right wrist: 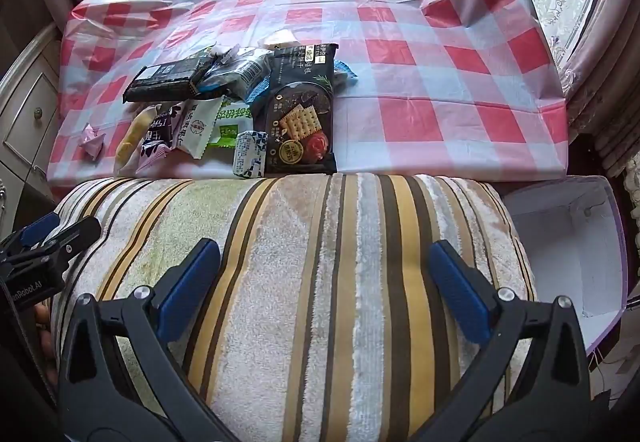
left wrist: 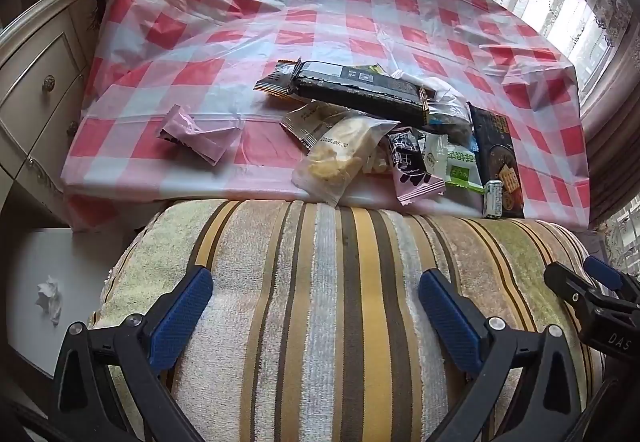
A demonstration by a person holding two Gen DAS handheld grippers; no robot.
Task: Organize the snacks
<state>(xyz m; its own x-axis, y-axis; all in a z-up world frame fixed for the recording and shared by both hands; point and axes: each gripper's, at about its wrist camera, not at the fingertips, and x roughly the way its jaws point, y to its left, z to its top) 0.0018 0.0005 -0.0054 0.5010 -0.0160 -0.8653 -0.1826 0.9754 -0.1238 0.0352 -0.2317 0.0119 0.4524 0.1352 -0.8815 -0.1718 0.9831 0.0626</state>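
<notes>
A pile of snack packets lies near the front of the table with the red and white checked cloth [left wrist: 320,13]: a long black bar [left wrist: 356,89], a clear bag of yellow snacks [left wrist: 340,157], a black cracker pack [left wrist: 498,157] [right wrist: 300,121], a green packet [right wrist: 226,121]. A pink packet [left wrist: 196,137] lies apart on the left. My left gripper [left wrist: 316,310] is open and empty over the striped towel [left wrist: 320,302]. My right gripper [right wrist: 326,282] is open and empty over the same towel [right wrist: 304,262]. Both are short of the pile.
A white box with a crumpled tissue [left wrist: 50,300] stands at lower left. An open white box with a purple rim [right wrist: 572,254] stands at lower right. A cream drawer cabinet [left wrist: 36,81] is left of the table. Curtains and a window are behind.
</notes>
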